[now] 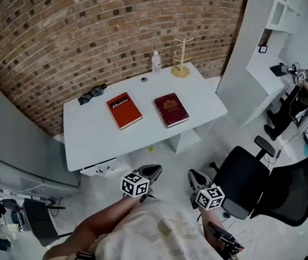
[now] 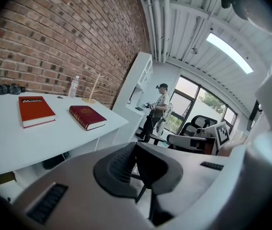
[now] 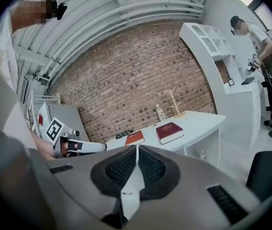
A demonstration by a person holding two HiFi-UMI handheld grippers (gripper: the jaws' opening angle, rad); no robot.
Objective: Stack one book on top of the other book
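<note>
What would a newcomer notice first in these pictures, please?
Two books lie side by side on the white table: an orange-red book on the left, a dark red book on the right, before a brick wall. Nearer the camera, the left gripper and right gripper hang shut and empty, short of the table.

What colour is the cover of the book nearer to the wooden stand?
The book is dark red with gold decoration, best seen in the head view.
</note>
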